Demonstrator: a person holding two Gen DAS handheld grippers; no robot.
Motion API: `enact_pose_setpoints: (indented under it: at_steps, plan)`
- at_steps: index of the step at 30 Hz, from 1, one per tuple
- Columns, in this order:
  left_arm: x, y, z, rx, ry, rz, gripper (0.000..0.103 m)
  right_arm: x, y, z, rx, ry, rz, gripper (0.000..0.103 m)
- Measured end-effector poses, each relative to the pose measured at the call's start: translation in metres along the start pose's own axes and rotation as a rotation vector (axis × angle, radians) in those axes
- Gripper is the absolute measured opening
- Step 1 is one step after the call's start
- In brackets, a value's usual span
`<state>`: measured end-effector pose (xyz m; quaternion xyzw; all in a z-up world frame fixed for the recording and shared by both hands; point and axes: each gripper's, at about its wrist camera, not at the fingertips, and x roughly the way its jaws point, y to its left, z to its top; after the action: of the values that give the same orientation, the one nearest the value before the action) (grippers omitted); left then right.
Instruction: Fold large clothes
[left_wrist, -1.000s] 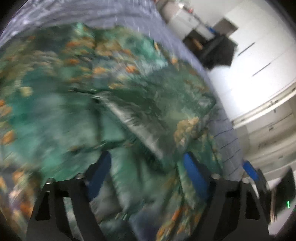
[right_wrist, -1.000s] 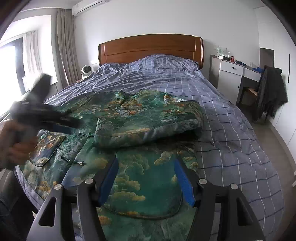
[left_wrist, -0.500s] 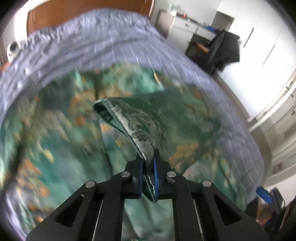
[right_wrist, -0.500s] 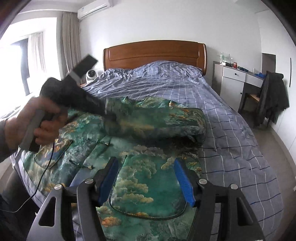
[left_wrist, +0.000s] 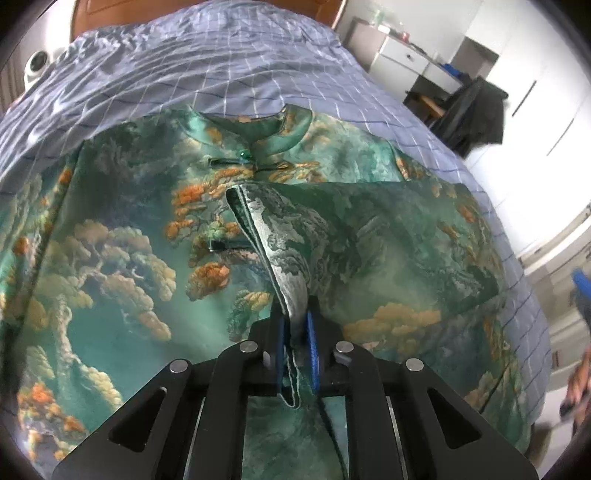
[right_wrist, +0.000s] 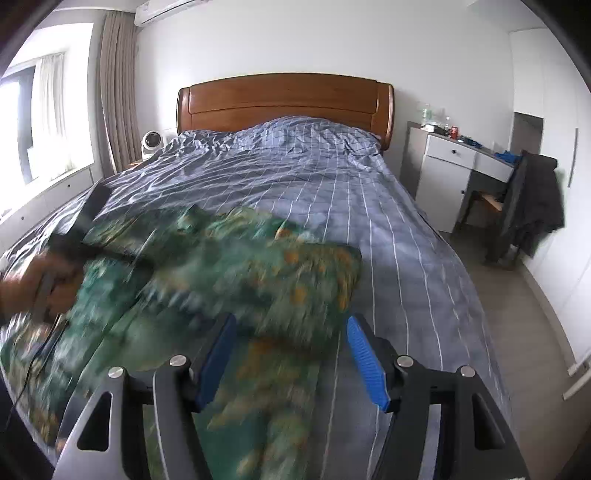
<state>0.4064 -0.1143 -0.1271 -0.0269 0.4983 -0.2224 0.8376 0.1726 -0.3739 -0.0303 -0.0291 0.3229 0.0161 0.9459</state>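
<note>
The sleeve fold was in hand: the left tool (left_wrist: 295, 347) was clamped on the cuff of the sleeve (left_wrist: 288, 266), which lay doubled across the chest of the jacket (left_wrist: 110, 258). The right tool (right_wrist: 288, 354) stood wide with nothing between its pads, over the hem at the foot edge of the bed (right_wrist: 369, 206). Next, probably, the sleeve needed laying flat and releasing. The jacket was green brocade with orange clouds, its collar toward the headboard.

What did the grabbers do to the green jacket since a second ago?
The left gripper snapped shut on the sleeve cuff of the green jacket and lifted it, pulling the sleeve across. The right gripper stayed open, holding nothing. The jacket stayed on the bed.
</note>
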Motion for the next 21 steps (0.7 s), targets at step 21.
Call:
enact_pose_setpoints:
  at_steps: [21]
  plan:
    - [0.013,0.006,-0.026,-0.024,-0.013,0.045,0.021,0.236,-0.005,0.031,0.050,0.376,0.088,0.065]
